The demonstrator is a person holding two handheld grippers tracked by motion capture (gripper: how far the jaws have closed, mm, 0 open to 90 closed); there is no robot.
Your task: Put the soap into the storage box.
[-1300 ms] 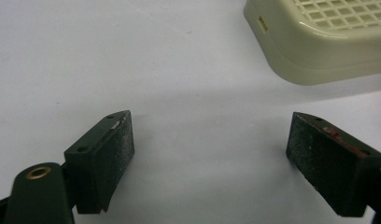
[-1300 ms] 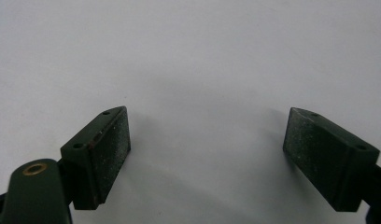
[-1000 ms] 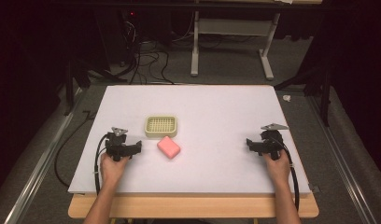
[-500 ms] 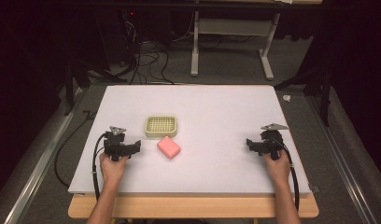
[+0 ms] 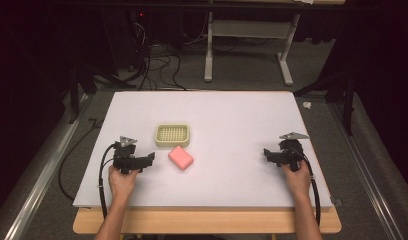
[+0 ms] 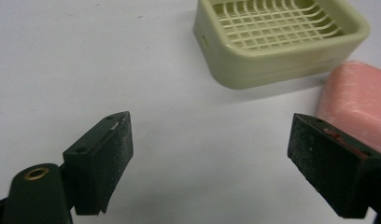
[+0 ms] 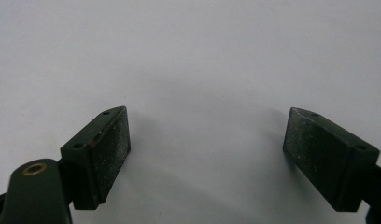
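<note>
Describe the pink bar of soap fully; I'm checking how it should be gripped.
The pink rectangular bar of soap looks solid and matte, with rounded corners and faint whitish scuffs in the left gripper view. It lies flat on the white table, turned at an angle to the table's edges, just in front of the pale green plastic soap dish; whether they touch is unclear. The open left gripper sits beside it, not touching.
</note>
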